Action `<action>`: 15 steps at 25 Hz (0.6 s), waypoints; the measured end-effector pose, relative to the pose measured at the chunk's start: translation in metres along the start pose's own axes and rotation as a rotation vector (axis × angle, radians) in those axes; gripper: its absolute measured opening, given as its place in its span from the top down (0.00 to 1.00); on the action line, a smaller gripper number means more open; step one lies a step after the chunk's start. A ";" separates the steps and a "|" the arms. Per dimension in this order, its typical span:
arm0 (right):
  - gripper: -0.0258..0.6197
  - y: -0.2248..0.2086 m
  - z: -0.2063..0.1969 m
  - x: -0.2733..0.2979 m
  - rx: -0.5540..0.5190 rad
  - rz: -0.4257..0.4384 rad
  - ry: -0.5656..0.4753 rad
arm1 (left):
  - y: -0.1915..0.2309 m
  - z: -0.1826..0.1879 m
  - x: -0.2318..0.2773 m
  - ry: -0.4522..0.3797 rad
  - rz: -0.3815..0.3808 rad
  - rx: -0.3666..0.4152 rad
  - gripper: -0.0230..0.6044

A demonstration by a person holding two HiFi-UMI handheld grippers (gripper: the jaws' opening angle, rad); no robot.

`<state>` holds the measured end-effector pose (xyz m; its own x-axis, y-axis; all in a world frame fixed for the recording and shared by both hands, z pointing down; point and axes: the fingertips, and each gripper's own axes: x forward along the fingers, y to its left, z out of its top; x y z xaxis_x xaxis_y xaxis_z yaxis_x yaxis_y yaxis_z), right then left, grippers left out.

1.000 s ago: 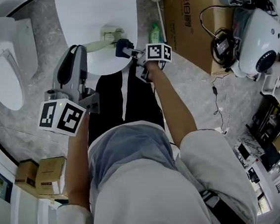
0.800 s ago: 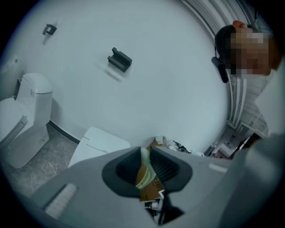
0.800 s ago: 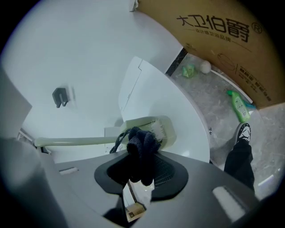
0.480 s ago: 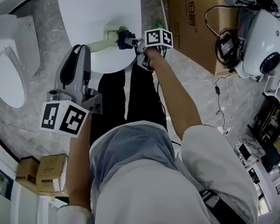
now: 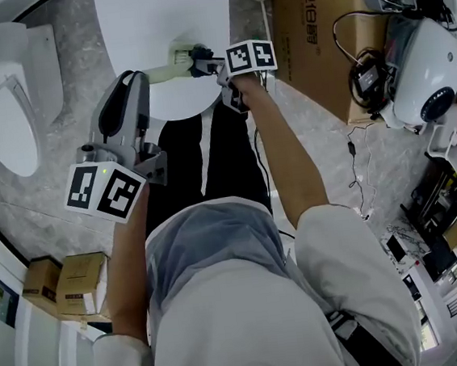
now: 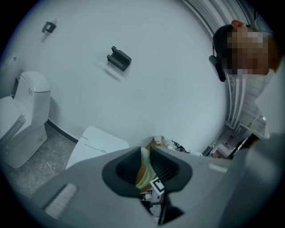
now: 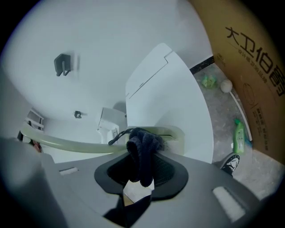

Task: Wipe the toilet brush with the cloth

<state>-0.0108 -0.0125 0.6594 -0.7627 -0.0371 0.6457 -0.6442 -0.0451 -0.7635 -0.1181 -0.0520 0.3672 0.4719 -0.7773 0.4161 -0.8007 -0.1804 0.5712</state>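
Note:
The toilet brush (image 5: 169,66) is pale green, and its handle runs level from my left gripper (image 5: 138,79) out to the brush head over a white lid. In the left gripper view the left gripper (image 6: 143,168) is shut on the pale green handle (image 6: 144,165). My right gripper (image 5: 204,61) is shut on a dark blue cloth (image 7: 141,151), which it presses against the head end of the brush (image 7: 171,135). In the right gripper view the cloth hangs bunched between the jaws of the right gripper (image 7: 141,168), with the handle (image 7: 67,143) running off to the left.
A white toilet lid (image 5: 162,14) lies under the brush and a second toilet (image 5: 5,104) stands at the left. To the right are a large cardboard box (image 5: 309,23), a green bottle (image 7: 239,133), a white machine (image 5: 427,68) and cables. Small boxes (image 5: 69,288) sit at lower left.
My right gripper has carried the cloth up and slightly left, onto the brush's head end. The left gripper has stayed about where it was, holding the handle.

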 end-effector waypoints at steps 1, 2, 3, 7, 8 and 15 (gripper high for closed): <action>0.81 0.002 0.000 -0.001 -0.002 0.009 -0.004 | 0.000 0.001 0.000 0.000 0.000 0.000 0.96; 0.81 0.003 -0.001 -0.003 0.001 0.023 -0.010 | 0.000 0.001 0.000 0.000 0.000 0.000 0.96; 0.81 0.004 0.000 -0.004 0.006 0.040 -0.019 | -0.001 0.001 0.000 0.000 0.000 0.000 0.96; 0.81 0.008 0.001 -0.011 0.025 0.103 -0.056 | 0.000 0.001 0.001 -0.002 -0.001 -0.001 0.96; 0.81 0.009 0.001 -0.013 0.031 0.114 -0.063 | 0.000 0.001 0.001 -0.003 -0.001 -0.001 0.96; 0.81 0.014 0.014 -0.027 0.028 0.149 -0.114 | 0.000 0.002 0.002 -0.004 -0.002 -0.003 0.96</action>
<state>0.0018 -0.0258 0.6318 -0.8370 -0.1578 0.5240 -0.5218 -0.0583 -0.8510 -0.1177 -0.0543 0.3665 0.4721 -0.7794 0.4118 -0.7984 -0.1801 0.5745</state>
